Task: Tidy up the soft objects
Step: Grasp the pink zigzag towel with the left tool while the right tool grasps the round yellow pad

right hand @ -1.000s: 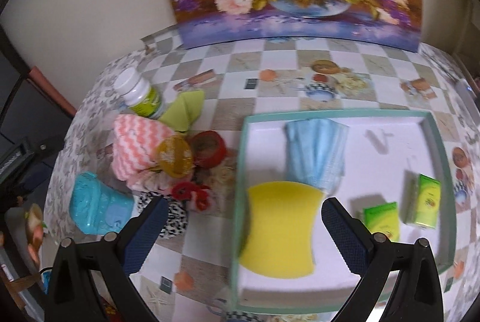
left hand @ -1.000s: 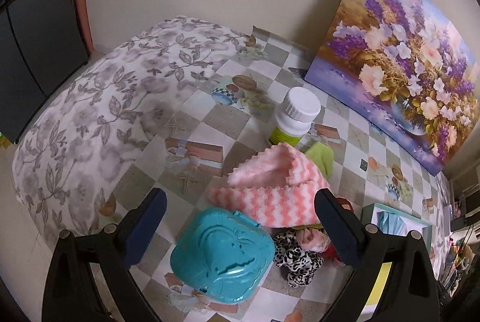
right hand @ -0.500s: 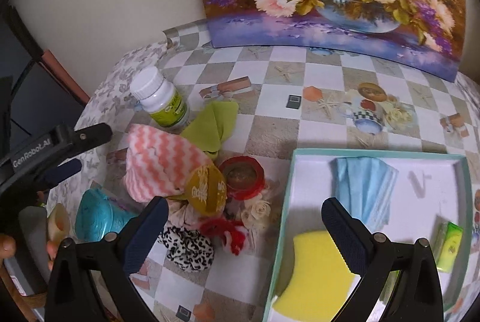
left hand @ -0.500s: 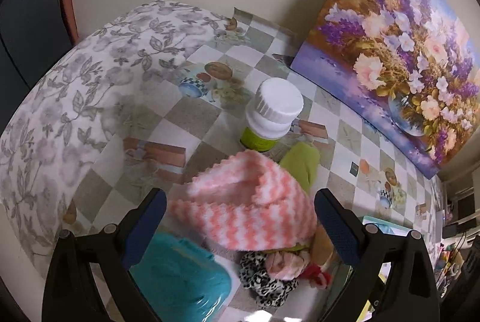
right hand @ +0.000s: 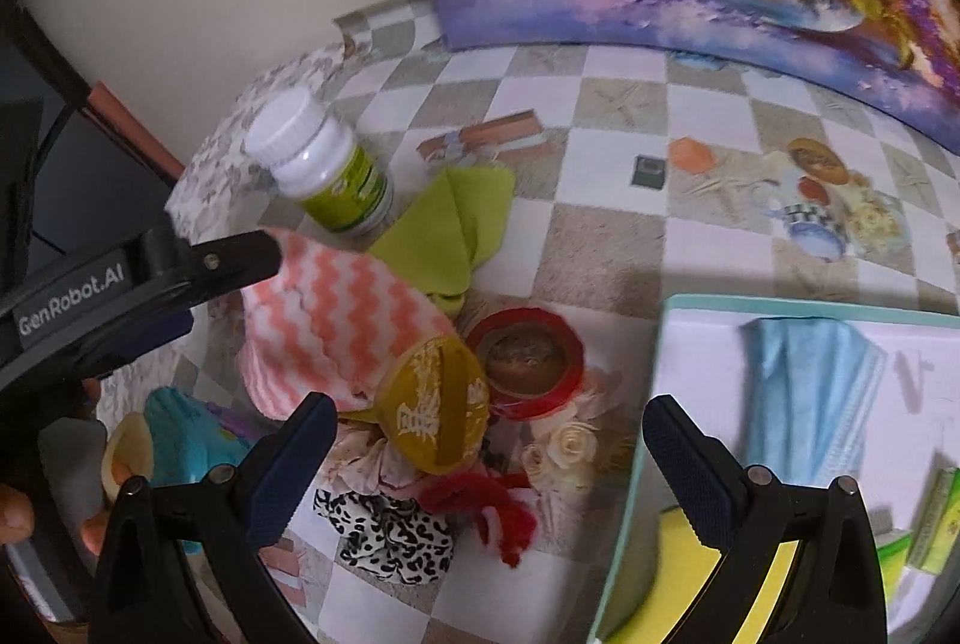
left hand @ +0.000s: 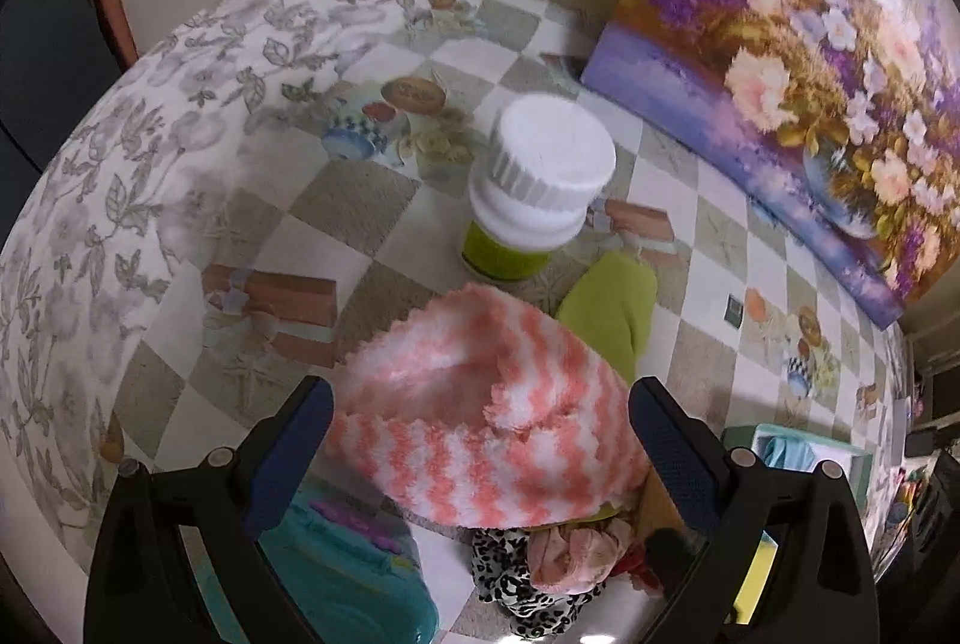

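White lettering reading "GenRobot.AI" runs along the black arm of the left tool (left hand: pixel 480 440), seen from the right wrist camera; the lettering on the amber-yellow disc (right hand: pixel 435 404) in the heap is too blurred to read, and so is the green label on the white-capped pill bottle (right hand: pixel 327 167). The left tool's blue-padded fingers (left hand: pixel 288 458) stand wide apart, one on either side of the pink-and-white zigzag cloth (left hand: pixel 492 416), which lies bunched on the checkered table (left hand: pixel 360 200) just in front of the bottle and touching a folded lime-green cloth (left hand: pixel 612 308); whether the pads touch the pink cloth I cannot tell. The right tool (right hand: pixel 480 464) is also spread wide, hanging over the heap with nothing in it. Below the pink cloth lie a leopard-print scrunchie (right hand: pixel 390 530), a red fuzzy piece (right hand: pixel 498 512), a red roll of tape (right hand: pixel 528 356) and a teal plastic case (left hand: pixel 348 578). To the right, the shallow teal-rimmed tray (right hand: pixel 780 311) holds a folded light-blue cloth (right hand: pixel 804 392), a yellow sponge (right hand: pixel 678 584) and small green boxes (right hand: pixel 936 518). A flower painting (left hand: pixel 798 62) leans against the wall.
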The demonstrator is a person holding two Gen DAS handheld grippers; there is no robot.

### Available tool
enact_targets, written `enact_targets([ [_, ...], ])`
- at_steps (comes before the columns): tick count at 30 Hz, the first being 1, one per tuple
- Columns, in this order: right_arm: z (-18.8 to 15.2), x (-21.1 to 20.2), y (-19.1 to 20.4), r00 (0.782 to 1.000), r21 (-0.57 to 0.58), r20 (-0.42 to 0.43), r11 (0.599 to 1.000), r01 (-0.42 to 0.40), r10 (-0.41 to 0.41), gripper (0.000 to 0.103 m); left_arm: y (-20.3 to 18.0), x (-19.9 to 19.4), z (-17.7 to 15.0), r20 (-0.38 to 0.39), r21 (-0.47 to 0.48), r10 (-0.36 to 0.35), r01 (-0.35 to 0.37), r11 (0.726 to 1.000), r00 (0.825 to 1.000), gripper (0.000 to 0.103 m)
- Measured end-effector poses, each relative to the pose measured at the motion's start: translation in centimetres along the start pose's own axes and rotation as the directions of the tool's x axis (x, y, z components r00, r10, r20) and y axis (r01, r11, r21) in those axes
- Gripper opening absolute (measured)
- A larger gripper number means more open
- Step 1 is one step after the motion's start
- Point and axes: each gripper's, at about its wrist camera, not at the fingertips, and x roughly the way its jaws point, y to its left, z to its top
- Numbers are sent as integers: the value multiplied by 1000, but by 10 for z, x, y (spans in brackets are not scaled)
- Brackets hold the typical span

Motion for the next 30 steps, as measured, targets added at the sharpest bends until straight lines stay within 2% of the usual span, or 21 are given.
enact_targets([
  [4, -2, 11, 1, 1000, -3, -15, 1000, -9, 9, 91, -8, 9, -4, -27, 46, -1, 3, 999, 1000, 99],
  [9, -2, 9, 4, 1000, -18, -3, 999, -27, 27, 79, -14, 18, -8, -57, 57, -25, 28, 998, 998, 99],
  [12, -2, 7, 6, 999, -25, -4, 999, -42, 42, 68, -16, 18, -8, -60, 55, -39, 43, 998, 997, 95],
  [15, -2, 8, 6, 999, -29, -7, 998, -48, 47, 53, -17, 17, -9, -60, 56, -52, 56, 997, 997, 73],
  [17, -2, 8, 4, 998, -27, -9, 998, -56, 56, 42, -17, 18, -9, -66, 51, -52, 56, 997, 996, 65],
  [19, -3, 7, 3, 998, -26, -6, 998, -58, 58, 33, -17, 19, -10, -73, 46, -60, 64, 997, 996, 49],
  [22, -3, 5, 1, 998, -22, 2, 998, -58, 58, 21, -17, 19, -10, -70, 41, -58, 61, 997, 996, 37],
  [23, -3, 4, -1, 998, -17, 4, 998, -60, 60, 19, -17, 18, -10, -66, 39, -61, 64, 997, 996, 35],
  [25, -2, 2, -3, 998, -9, 10, 998, -62, 62, 19, -17, 16, -10, -58, 37, -69, 71, 997, 996, 20],
  [30, 1, -7, -8, 997, 12, 26, 998, -68, 68, 18, -18, 5, -8, -35, 35, -74, 75, 997, 997, 12],
])
